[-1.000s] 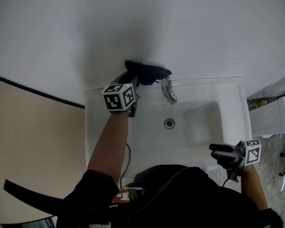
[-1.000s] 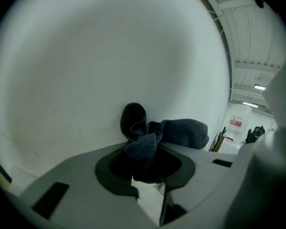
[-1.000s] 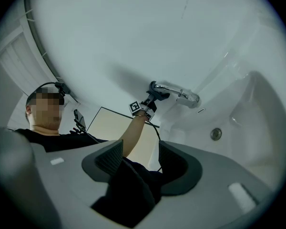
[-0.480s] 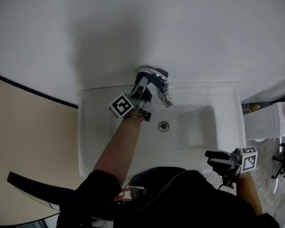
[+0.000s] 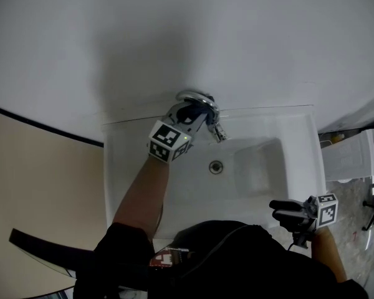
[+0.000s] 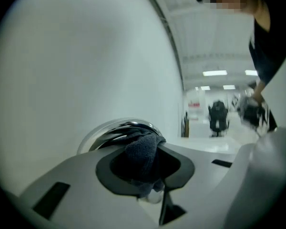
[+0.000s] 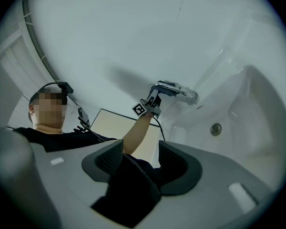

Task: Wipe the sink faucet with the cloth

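- Left tongs (image 5: 188, 112): within the last second they pass from the left flank of the faucet (image 5: 207, 104) onto its chrome arch, at the centre of the head view. The marker cube (image 5: 170, 141) rolls over as they go.
- Cloth (image 6: 143, 149): a dark fold pinched between the jaws of the left tongs, which have just been closing further on it. In the left gripper view it lies against the curved chrome top of the faucet. It appears to touch, though the wide-angle lens leaves contact uncertain.
- In the head view the cloth, a second ago a loose dark bunch against the wall (image 5: 187, 36), is now almost wholly hidden behind the tongs.
- Right tongs (image 5: 287, 207): jaws wide apart and holding nothing, at the front rim of the sink (image 5: 299, 142) in the lower right of the frame. Their place is unchanged.
- Reading: a wiping stroke is under way across the faucet's top. The spout and base probably remain to be wiped.
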`<action>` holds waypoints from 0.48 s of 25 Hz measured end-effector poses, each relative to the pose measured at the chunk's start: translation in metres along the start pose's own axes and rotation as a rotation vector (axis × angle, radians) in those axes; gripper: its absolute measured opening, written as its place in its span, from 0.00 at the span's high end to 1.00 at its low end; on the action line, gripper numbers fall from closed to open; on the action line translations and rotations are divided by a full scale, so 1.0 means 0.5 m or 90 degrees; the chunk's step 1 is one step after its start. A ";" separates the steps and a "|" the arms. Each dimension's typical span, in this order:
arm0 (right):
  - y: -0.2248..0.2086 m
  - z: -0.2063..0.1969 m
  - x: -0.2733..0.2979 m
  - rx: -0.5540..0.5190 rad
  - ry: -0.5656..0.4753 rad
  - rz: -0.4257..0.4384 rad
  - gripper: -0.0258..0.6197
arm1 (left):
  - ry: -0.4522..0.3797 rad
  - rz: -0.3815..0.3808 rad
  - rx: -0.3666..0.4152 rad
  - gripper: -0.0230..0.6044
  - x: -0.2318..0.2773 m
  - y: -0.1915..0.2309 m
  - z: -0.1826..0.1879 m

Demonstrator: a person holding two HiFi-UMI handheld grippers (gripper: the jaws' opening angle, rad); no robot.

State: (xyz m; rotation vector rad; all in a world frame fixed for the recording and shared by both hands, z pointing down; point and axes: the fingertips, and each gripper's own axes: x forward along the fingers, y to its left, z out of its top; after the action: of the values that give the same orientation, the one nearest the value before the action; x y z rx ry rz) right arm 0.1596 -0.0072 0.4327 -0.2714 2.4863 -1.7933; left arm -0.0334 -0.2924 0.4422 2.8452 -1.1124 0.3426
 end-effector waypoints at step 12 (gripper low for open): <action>-0.005 0.002 0.001 0.006 0.000 -0.012 0.61 | 0.252 0.063 0.121 0.83 0.059 0.005 -0.208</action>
State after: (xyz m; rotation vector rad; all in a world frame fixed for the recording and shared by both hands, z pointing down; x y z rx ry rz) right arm 0.1596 -0.0090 0.4347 -0.2957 2.4824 -1.8118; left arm -0.0329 -0.2987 0.5500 2.6995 -1.1890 1.0161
